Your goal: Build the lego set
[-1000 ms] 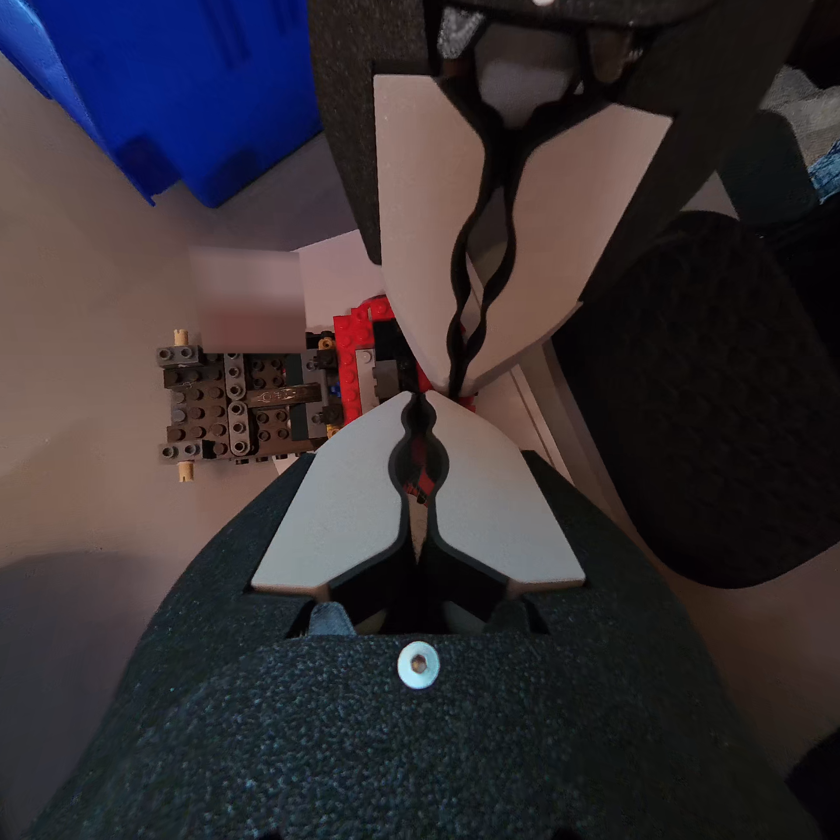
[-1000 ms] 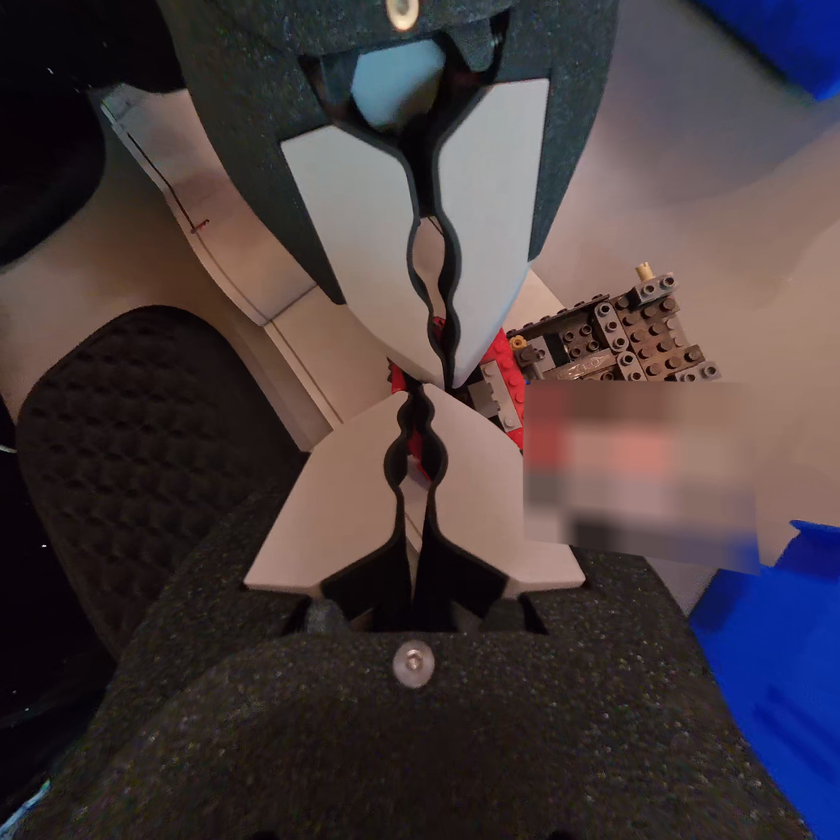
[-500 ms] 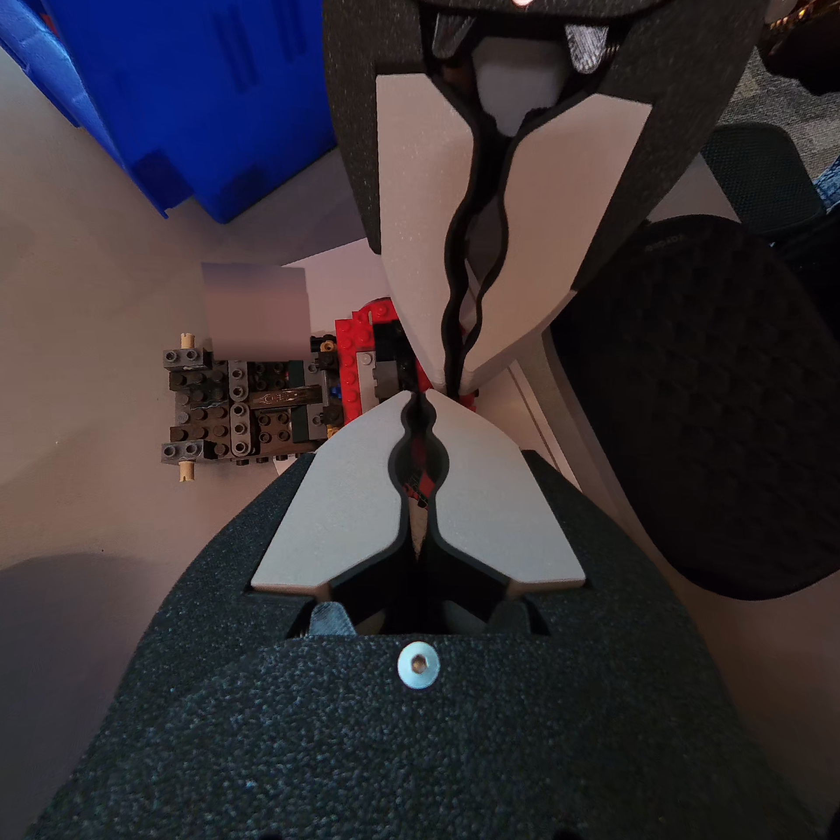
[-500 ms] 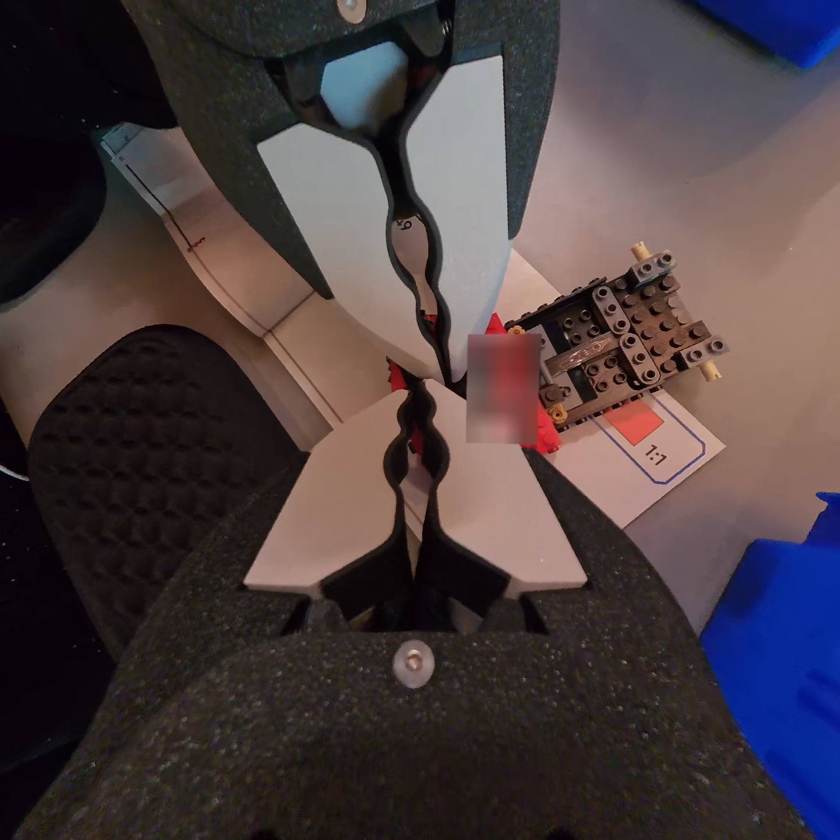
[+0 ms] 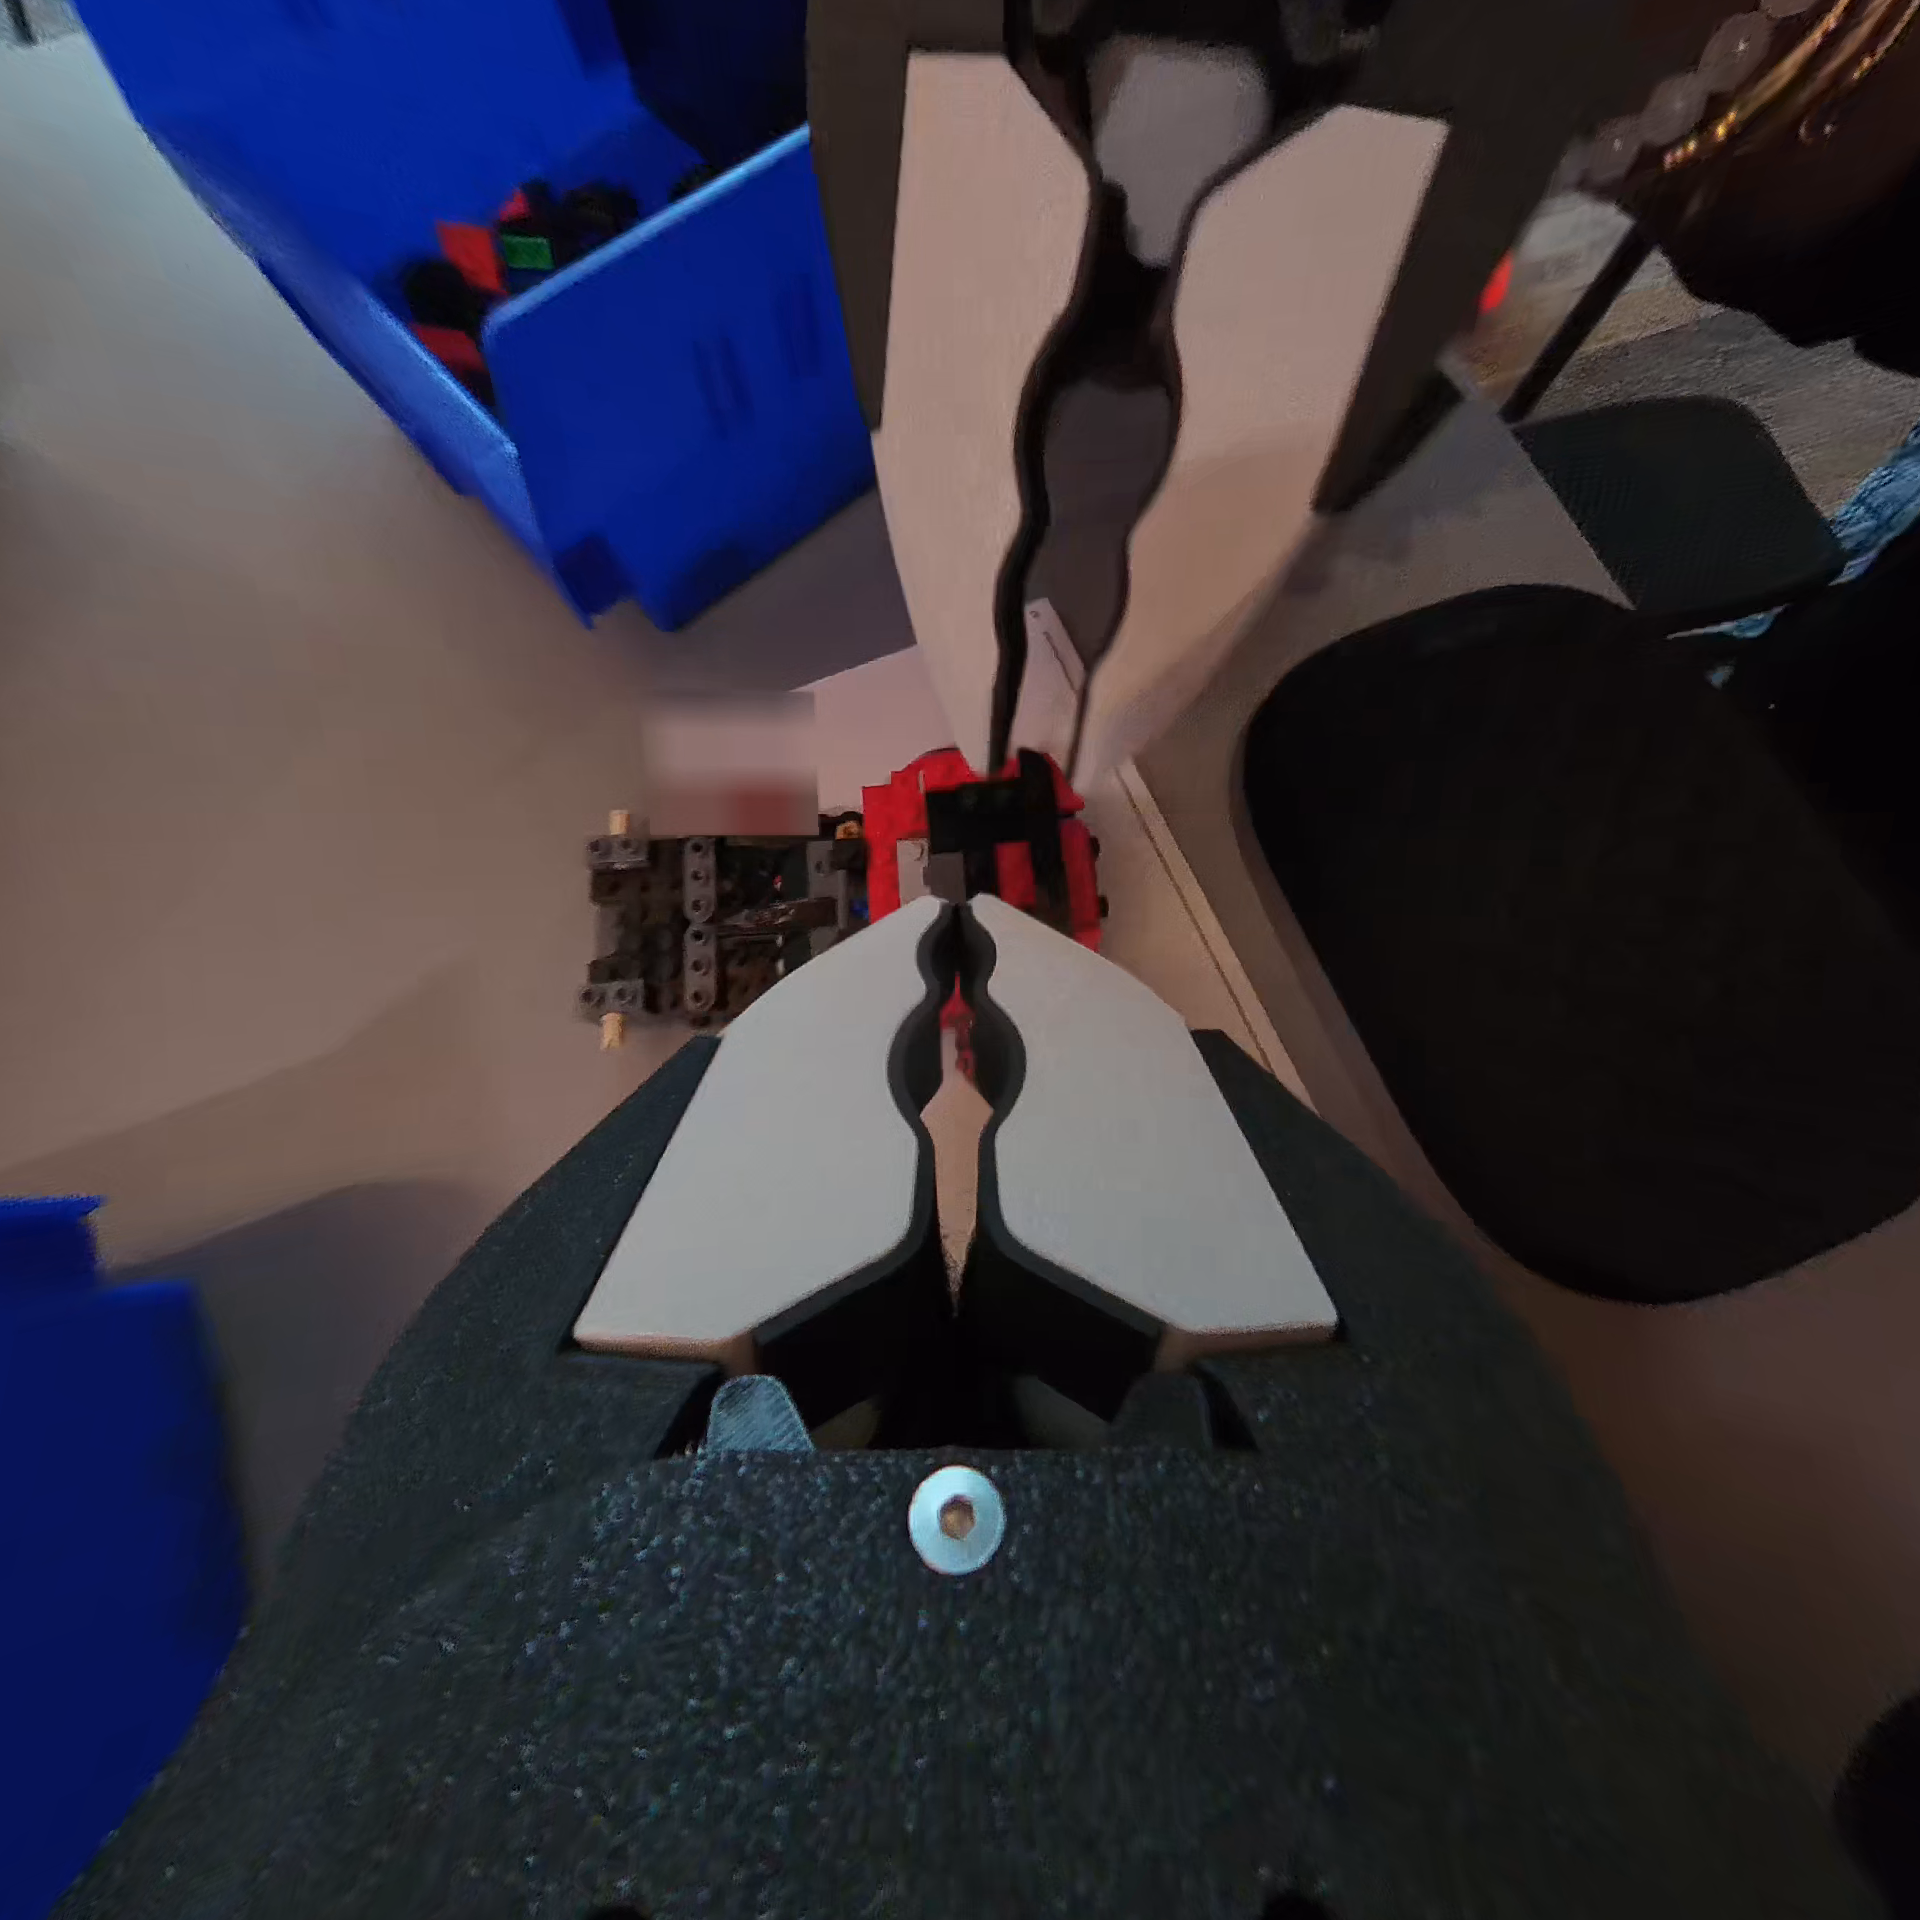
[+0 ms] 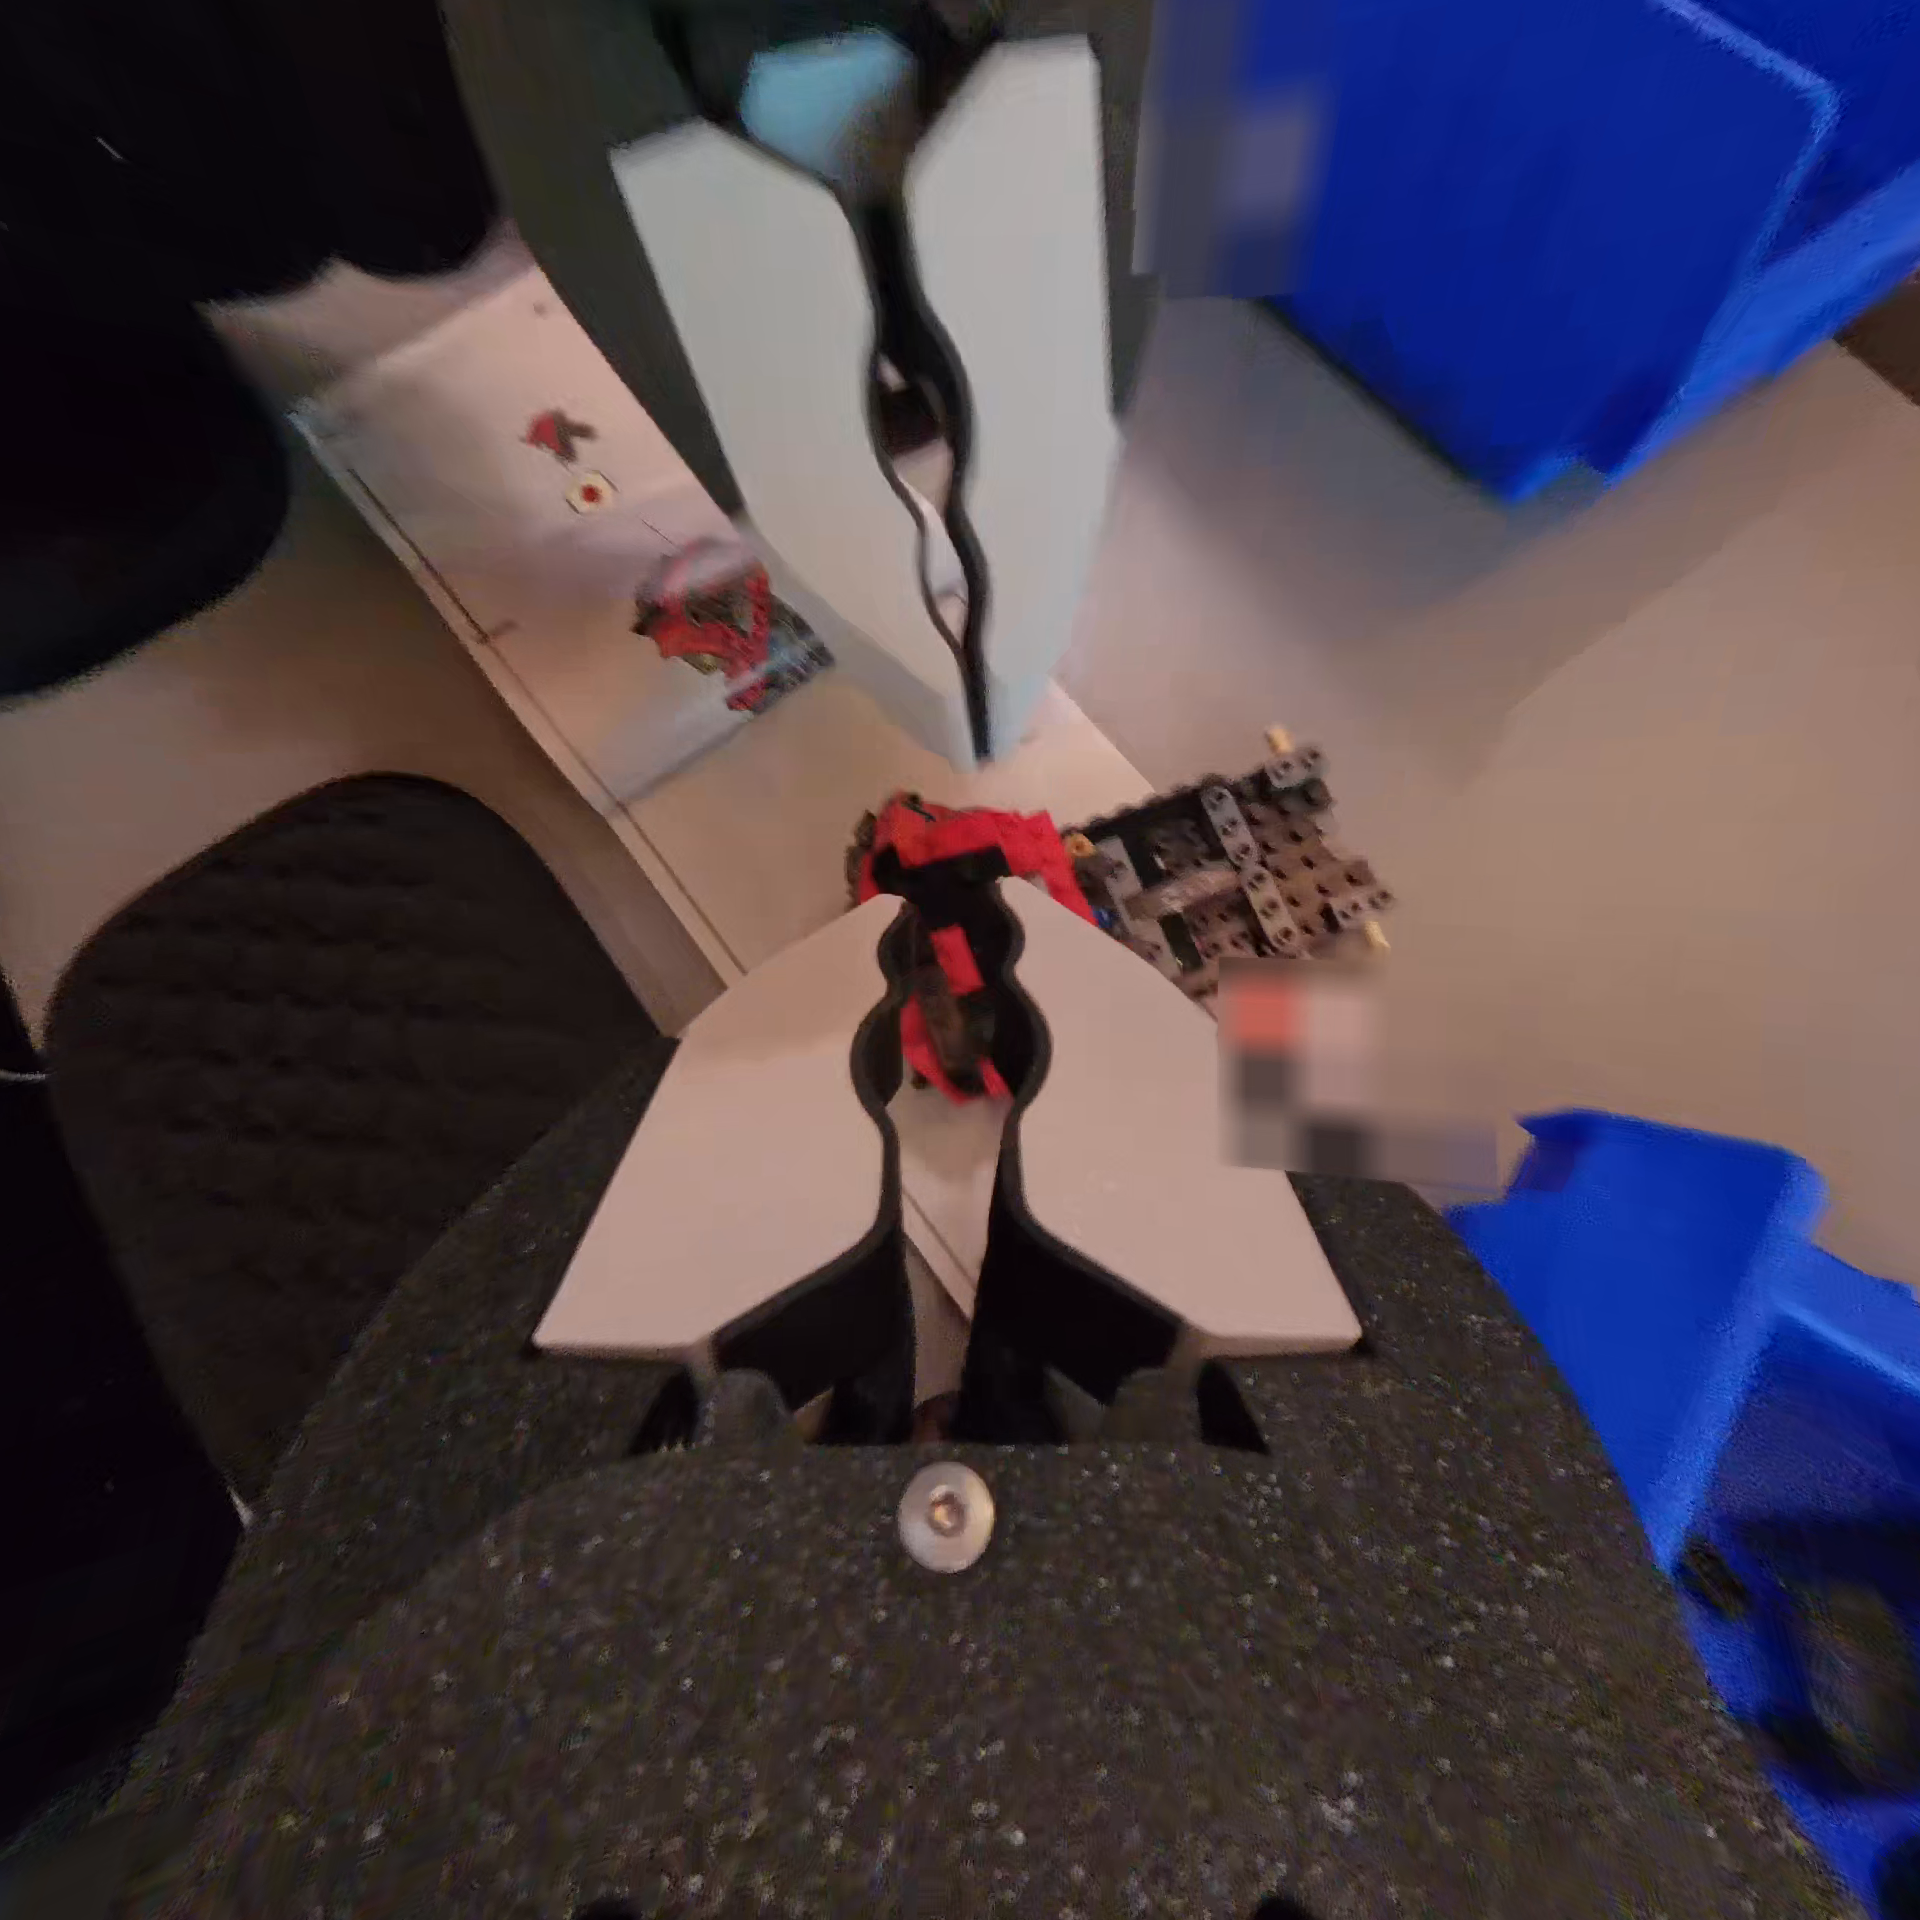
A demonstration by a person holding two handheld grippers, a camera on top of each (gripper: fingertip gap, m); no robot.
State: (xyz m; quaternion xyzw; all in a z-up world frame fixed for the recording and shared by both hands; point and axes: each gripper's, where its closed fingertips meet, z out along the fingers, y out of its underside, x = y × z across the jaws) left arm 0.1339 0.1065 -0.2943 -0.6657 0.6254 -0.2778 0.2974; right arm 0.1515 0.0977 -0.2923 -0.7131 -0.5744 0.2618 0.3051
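Both grippers over the red-and-black lego car body (image 5: pixel 982 842)

Left gripper (image 5: pixel 956 912) jaws closed, empty; right gripper (image 6: pixel 951 914) jaws slightly apart, gripping nothing — press evenly, brace the grey chassis (image 6: pixel 1236 883)

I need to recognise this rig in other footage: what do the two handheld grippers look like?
Both match: the left gripper and right gripper have speckled black, rough-textured bodies, a silver hex screw at centre, and two pale grey wedge-shaped fingers edged with wavy black pads. No cables or sleeves are visible.

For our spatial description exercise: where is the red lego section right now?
In both wrist views the red lego section sits mid-frame on the instruction sheet, joined to the dark grey chassis, between the two grippers' tips.
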